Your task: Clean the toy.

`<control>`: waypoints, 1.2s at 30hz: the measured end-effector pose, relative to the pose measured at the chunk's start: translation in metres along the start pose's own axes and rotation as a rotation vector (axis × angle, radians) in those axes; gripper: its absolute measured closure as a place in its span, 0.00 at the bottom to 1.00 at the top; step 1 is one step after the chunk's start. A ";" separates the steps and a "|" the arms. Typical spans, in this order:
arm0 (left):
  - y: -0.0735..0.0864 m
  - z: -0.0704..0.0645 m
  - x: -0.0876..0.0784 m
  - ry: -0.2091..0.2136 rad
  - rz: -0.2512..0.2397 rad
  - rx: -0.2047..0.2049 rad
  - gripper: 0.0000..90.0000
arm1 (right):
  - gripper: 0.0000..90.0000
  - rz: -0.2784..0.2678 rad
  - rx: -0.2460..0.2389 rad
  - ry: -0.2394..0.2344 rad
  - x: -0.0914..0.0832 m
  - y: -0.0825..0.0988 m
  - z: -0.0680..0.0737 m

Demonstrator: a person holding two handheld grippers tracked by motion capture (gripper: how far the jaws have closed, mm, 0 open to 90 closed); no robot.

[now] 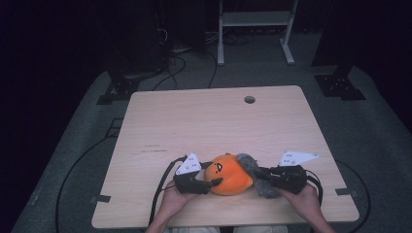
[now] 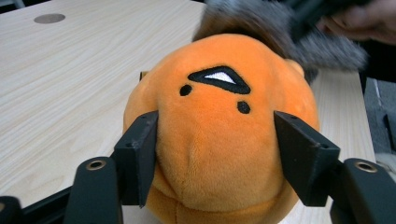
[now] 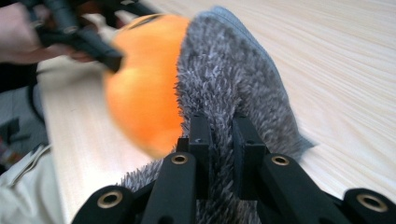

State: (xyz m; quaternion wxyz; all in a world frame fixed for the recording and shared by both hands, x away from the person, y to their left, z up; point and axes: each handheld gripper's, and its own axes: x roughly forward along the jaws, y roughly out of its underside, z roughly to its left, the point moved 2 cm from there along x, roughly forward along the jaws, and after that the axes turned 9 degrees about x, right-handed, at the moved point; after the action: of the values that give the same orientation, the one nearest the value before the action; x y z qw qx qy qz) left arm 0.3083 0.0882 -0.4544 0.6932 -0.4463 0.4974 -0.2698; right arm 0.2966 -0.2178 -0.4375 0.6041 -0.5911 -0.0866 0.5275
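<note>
A: Well, nearest the person's edge of the pale wooden surface (image 1: 194, 121) sits a round orange plush toy (image 1: 227, 174) with a black-and-white embroidered triangle and two small black dots stitched on its fuzzy face.

B: And the left tongs (image 1: 210, 183)?

A: In the left gripper view the left tongs (image 2: 217, 154) stand partly open, one black jaw on each side of the toy's body, right against the fur. I cannot tell if they press into it, as the fabric shows little denting.

B: What is the grey stuff at its far side?

A: A shaggy grey fur piece (image 1: 255, 177), attached to or lying against the orange ball (image 3: 144, 93); I cannot tell which. In the right gripper view the right tongs (image 3: 222, 140) are nearly closed, pinching a fold of that grey pile (image 3: 229, 79) between the jaws.

B: Any containers?

A: I see no container on the surface. Farther off there is a small round hole (image 1: 249, 99) near the far edge, and beyond the surface a dark floor with cables and a white metal frame (image 1: 255, 29).
</note>
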 end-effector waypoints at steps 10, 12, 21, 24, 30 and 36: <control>-0.006 0.001 0.000 0.003 -0.038 -0.051 0.13 | 0.88 -0.020 -0.023 -0.113 0.029 -0.018 0.022; -0.004 -0.001 0.001 0.010 -0.015 -0.022 0.22 | 0.88 -0.018 -0.045 -0.111 0.028 -0.015 0.026; 0.000 -0.008 0.000 0.018 -0.007 0.034 0.40 | 0.88 0.012 0.006 -0.069 0.012 -0.003 0.004; -0.001 -0.009 -0.001 0.016 -0.001 0.046 0.41 | 0.88 -0.012 -0.014 -0.094 0.020 -0.015 0.012; -0.003 0.001 -0.004 0.022 -0.034 -0.056 0.18 | 0.88 -0.012 -0.022 -0.122 0.030 -0.012 0.021; -0.001 -0.008 -0.002 0.024 -0.011 0.017 0.39 | 0.88 0.028 0.030 -0.089 0.021 -0.001 -0.001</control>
State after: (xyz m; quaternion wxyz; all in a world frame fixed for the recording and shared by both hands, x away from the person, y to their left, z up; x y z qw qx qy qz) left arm 0.3007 0.0862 -0.4536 0.6895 -0.4400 0.5009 -0.2831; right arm 0.3065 -0.2023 -0.4482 0.6010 -0.5590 -0.0975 0.5628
